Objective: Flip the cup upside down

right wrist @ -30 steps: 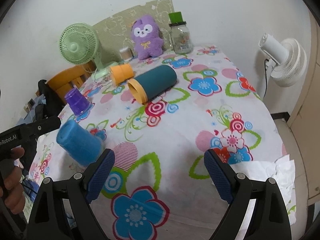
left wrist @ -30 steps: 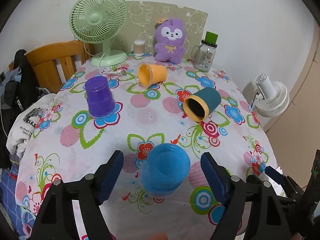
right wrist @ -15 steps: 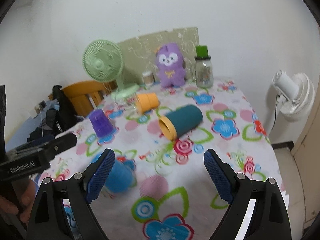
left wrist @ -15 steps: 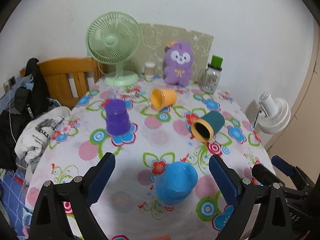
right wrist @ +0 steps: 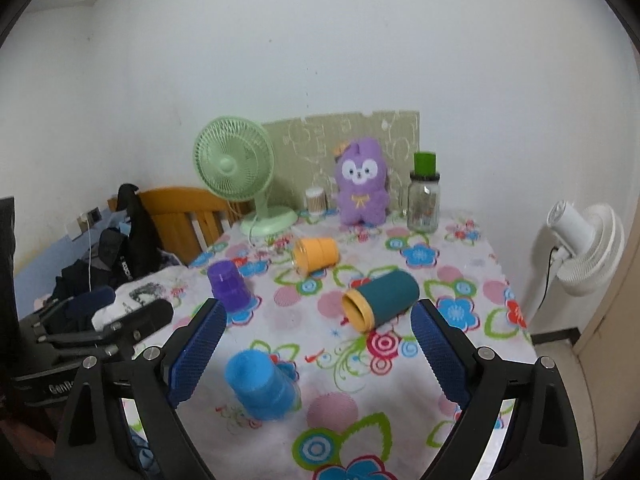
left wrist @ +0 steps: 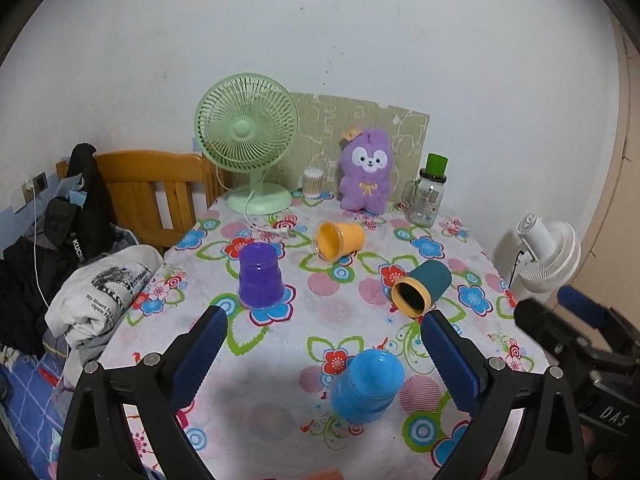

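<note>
A blue cup (left wrist: pixel 367 387) stands upside down on the flowered tablecloth (left wrist: pixel 344 320), also in the right wrist view (right wrist: pixel 260 385). A purple cup (left wrist: pixel 261 276) stands upside down further back left (right wrist: pixel 229 286). An orange cup (left wrist: pixel 339 240) and a teal cup with a yellow rim (left wrist: pixel 421 288) lie on their sides (right wrist: pixel 316 255) (right wrist: pixel 380 300). My left gripper (left wrist: pixel 324 360) is open and empty, above the table behind the blue cup. My right gripper (right wrist: pixel 316 356) is open and empty, also raised.
At the back stand a green fan (left wrist: pixel 248 148), a purple plush toy (left wrist: pixel 366 176), a glass jar with a green lid (left wrist: pixel 429 196) and a small swab jar (left wrist: pixel 313 184). A wooden chair (left wrist: pixel 156 196) with clothes is on the left, a white fan (left wrist: pixel 548 256) on the right.
Both grippers have pulled back and risen away from the table. The blue cup stays upside down where it was released, now further from the left gripper's fingers.
</note>
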